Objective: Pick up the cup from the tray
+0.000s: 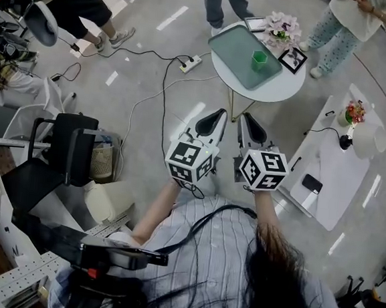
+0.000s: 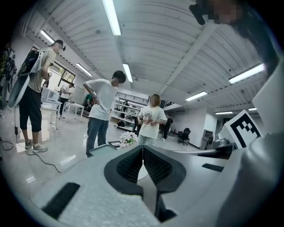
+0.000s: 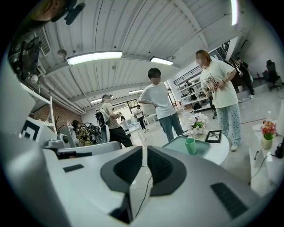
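Note:
A small green cup (image 1: 259,60) stands upright on a pale green tray (image 1: 235,45), which lies on a round white table (image 1: 284,89) ahead of me. In the right gripper view, the cup (image 3: 190,145) is to the right of the jaws, on the tray (image 3: 175,146). My left gripper (image 1: 218,114) and right gripper (image 1: 247,118) hang side by side over the floor, well short of the table. Both are shut with nothing between the jaws. From the left gripper (image 2: 143,148), only a tray corner (image 2: 103,148) shows and the cup is hidden.
White flowers (image 1: 282,27) and a picture frame (image 1: 292,59) share the round table. A power strip (image 1: 191,64) with cables lies on the floor before it. People stand behind the table. A long white table (image 1: 332,172) is at the right and a black chair (image 1: 66,147) at the left.

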Available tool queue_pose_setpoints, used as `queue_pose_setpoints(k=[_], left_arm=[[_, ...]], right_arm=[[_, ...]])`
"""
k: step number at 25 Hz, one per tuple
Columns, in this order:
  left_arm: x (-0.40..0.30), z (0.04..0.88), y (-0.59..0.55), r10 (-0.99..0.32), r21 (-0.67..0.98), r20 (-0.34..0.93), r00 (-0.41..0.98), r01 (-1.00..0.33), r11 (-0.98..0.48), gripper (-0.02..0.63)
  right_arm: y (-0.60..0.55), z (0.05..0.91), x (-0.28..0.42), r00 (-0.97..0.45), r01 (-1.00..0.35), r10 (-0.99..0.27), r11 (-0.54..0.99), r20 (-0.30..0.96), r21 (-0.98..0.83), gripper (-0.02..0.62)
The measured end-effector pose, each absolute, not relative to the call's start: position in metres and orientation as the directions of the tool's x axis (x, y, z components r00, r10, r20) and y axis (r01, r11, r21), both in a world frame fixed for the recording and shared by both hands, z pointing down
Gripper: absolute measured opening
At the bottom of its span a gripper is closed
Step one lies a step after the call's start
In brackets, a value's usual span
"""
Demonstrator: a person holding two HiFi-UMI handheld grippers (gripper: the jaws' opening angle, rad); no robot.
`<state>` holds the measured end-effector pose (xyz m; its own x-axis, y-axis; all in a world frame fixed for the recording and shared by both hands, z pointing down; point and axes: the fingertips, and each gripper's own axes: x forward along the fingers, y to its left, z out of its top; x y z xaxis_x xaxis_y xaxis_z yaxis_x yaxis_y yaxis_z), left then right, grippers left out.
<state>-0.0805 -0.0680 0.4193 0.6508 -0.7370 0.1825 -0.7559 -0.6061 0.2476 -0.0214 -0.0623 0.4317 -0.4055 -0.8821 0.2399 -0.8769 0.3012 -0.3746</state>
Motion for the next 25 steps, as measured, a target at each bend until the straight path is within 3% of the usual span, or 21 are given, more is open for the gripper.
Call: queue_pose_setpoints(k=[25], left_arm=[[-0.069,0.445,-0.159,-0.668,0.305,0.205,0.716,-0.695,-0.651,0.015]], right_arm=[[-0.150,0.453,-0.004,-0.319,-0.908,-0.899,0.200,0.299,-0.369,0.049]])
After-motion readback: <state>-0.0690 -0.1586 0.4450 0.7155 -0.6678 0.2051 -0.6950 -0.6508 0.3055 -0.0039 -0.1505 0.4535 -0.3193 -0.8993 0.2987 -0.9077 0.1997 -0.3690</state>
